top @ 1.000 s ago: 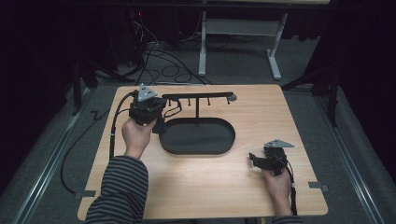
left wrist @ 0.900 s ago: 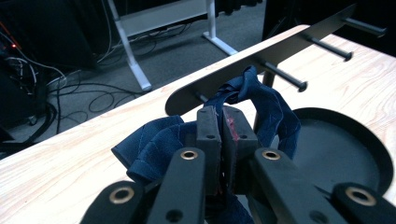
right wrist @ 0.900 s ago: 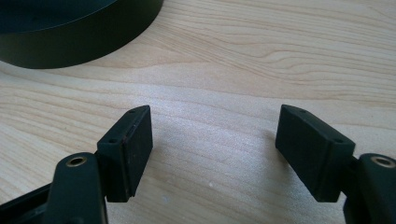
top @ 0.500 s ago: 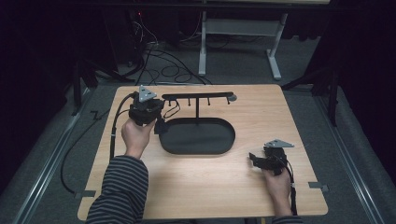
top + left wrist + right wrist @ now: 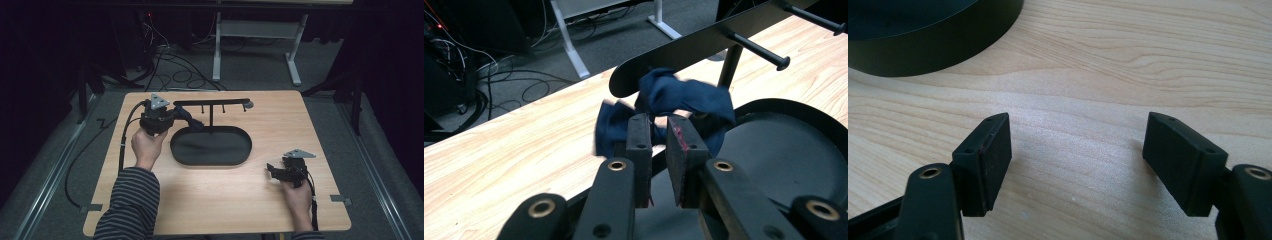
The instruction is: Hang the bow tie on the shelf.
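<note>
Left gripper (image 5: 658,150) jaws pinch blue cloth (image 5: 684,100) by rack (image 5: 212,103) end — right gripper (image 5: 1075,160) jaws open, over bare desk (image 5: 1108,65).

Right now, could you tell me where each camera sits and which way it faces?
High view: above the person's side, facing forward and down on the wooden table; both forearms show.
Left gripper view: on the left gripper, facing the blue cloth and peg rack.
Right gripper view: on the right gripper, facing bare tabletop.
All share the black oval tray.
</note>
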Demonstrator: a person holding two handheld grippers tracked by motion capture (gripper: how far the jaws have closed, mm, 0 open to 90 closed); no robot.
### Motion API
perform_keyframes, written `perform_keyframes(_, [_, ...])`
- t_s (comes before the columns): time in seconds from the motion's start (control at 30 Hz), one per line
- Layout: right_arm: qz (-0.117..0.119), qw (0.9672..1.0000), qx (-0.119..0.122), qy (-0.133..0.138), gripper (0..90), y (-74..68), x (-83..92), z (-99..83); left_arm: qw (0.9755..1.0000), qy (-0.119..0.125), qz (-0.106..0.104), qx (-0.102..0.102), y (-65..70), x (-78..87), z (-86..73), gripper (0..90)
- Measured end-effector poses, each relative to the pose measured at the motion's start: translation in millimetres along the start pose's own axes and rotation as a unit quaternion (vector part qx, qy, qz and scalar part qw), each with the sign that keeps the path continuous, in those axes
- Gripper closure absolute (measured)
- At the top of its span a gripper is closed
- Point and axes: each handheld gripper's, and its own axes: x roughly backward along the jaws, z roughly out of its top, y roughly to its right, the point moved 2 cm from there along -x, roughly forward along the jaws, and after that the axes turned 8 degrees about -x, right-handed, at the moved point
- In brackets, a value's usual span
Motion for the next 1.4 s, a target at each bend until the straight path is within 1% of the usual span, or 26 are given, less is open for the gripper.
perform_keyframes(0.17, [0.0, 1.0, 0.0, 0.0, 28.7, -0.1, 0.0, 0.0, 1.0, 0.001, -0.006, 0.004, -0.3, 2.3, 0.2, 77.9])
perform_keyframes(0.33, [0.0, 1.0, 0.001, 0.001, 28.8, 0.0, -0.1, 0.0, 0.9999, 0.008, -0.005, 0.004, 0.5, 7.2, 1.1, 75.1])
perform_keyframes(0.43, [0.0, 1.0, 0.001, 0.001, 28.8, 0.0, -0.1, 0.0, 0.9999, 0.008, -0.004, 0.004, -0.3, 10.6, 0.8, 71.7])
perform_keyframes(0.47, [0.0, 1.0, 0.001, 0.001, 28.8, 0.0, -0.1, 0.0, 0.9999, 0.011, -0.005, 0.007, -0.5, 11.2, 0.5, 71.2])
perform_keyframes(0.7, [0.0, 1.0, 0.0, 0.0, 28.8, 0.0, 0.0, 0.0, 0.9999, 0.01, -0.004, 0.013, -3.4, 18.9, -5.7, 66.5])
perform_keyframes(0.77, [0.0, 1.0, 0.0, 0.0, 28.8, -0.1, 0.0, 0.0, 0.9998, 0.008, -0.005, 0.015, -3.7, 20.7, -8.4, 66.0])
perform_keyframes(0.87, [0.0, 1.0, 0.001, 0.001, 28.8, 0.0, -0.1, 0.0, 0.9999, 0.005, -0.004, 0.012, -3.4, 23.2, -11.0, 65.1])
perform_keyframes(0.97, [0.0, 1.0, 0.001, 0.001, 28.8, 0.0, -0.1, 0.0, 0.9998, 0.012, -0.004, 0.016, -3.1, 27.1, -13.2, 64.8])
perform_keyframes(1.1, [-0.001, 1.0, 0.001, 0.0, 28.8, -0.2, -0.1, 0.0, 0.9997, 0.014, -0.002, 0.02, -4.7, 33.3, -17.7, 64.2])
perform_keyframes(1.27, [-0.001, 1.0, 0.001, 0.0, 28.8, -0.2, -0.1, 0.0, 0.9998, 0.011, 0.005, 0.019, -7.0, 38.6, -22.8, 63.8])
perform_keyframes(1.4, [-0.002, 1.0, 0.002, -0.001, 28.8, -0.3, 0.0, 0.0, 0.9995, 0.016, 0.003, 0.026, -8.0, 43.1, -26.1, 63.3])
